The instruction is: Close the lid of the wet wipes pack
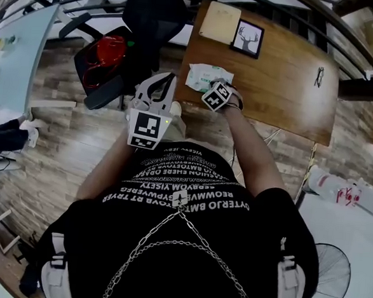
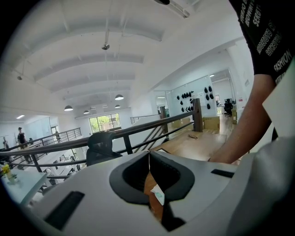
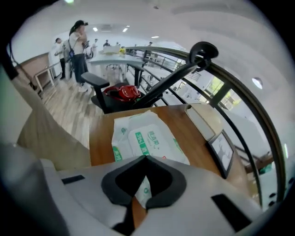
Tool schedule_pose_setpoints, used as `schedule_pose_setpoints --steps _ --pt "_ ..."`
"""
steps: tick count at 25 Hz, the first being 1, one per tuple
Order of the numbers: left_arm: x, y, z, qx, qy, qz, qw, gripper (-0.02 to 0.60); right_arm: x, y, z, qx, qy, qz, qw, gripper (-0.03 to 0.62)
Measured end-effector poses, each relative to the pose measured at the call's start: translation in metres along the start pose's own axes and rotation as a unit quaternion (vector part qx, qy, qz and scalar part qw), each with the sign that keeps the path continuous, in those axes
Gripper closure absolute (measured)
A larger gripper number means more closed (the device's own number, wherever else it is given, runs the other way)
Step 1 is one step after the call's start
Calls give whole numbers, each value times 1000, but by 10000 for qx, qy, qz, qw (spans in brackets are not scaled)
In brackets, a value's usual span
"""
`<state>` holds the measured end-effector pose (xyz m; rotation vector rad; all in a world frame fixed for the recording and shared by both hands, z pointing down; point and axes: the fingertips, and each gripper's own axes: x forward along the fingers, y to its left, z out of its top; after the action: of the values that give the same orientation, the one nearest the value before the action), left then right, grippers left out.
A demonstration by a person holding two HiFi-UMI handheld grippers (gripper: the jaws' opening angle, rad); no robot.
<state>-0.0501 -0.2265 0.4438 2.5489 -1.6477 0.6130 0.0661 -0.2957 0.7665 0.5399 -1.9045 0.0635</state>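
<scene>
The wet wipes pack point(image 1: 206, 76), white with green print, lies flat on the wooden table point(image 1: 287, 82) near its left edge. In the right gripper view the pack point(image 3: 147, 138) sits just beyond the jaws, and its white lid with a green label looks flat on top. My right gripper point(image 1: 213, 90) is shut with nothing in it, pointing steeply down at the pack's near right corner; its tips point(image 3: 145, 159) meet in a line. My left gripper point(image 1: 171, 80) hovers off the table's left edge, also shut and empty point(image 2: 149, 156). A sliver of the pack point(image 2: 159, 196) shows through its jaws.
A framed deer picture point(image 1: 247, 38) and a beige box point(image 1: 219, 21) stand at the table's far end, with a small black object point(image 1: 319, 77) at its right. A black office chair holding a red item point(image 1: 107, 57) stands left of the table. Railings run behind.
</scene>
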Motion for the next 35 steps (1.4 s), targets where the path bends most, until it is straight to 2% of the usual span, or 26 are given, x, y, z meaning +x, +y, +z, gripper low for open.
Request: schedule_pose_setpoints --steps 2,5,7,11,13,17,22,27,29,35 --pt "-2 -6 1 2 -10 0 10000 554 -9 -9 -3 854 -320 83 9958 580" --pt "-8 -9 3 -34 -59 64 10000 554 -40 -19 -2 2217 -1166 167 9680 580" --pt "-12 -3 5 -115 -100 175 9997 554 -67 -21 3 2617 -1658 183 9506 580" --pt "-19 9 15 -251 -259 421 9985 554 -130 -33 11 2933 -2355 -45 9266 580" --pt "-24 11 26 -299 -397 476 9976 554 -168 -37 21 2923 -2711 -170 9169 580" --pt "-30 13 50 -396 -667 486 9958 554 -243 -46 45 2376 -3295 -521 9123 580" --pt "-50 5 89 -498 -1143 366 9915 554 -333 -43 61 1799 -3834 -969 9007 580" --pt "-63 -9 104 -521 -1271 154 9904 554 -400 -40 65 1782 -4268 -1081 8800 580" --pt "-68 -13 104 -519 -1262 116 9906 554 -414 -38 65 1713 -4291 -1170 8791 580" --pt "-81 -18 99 -457 -1141 94 9924 554 -423 -28 64 1440 -4140 -1377 8882 580"
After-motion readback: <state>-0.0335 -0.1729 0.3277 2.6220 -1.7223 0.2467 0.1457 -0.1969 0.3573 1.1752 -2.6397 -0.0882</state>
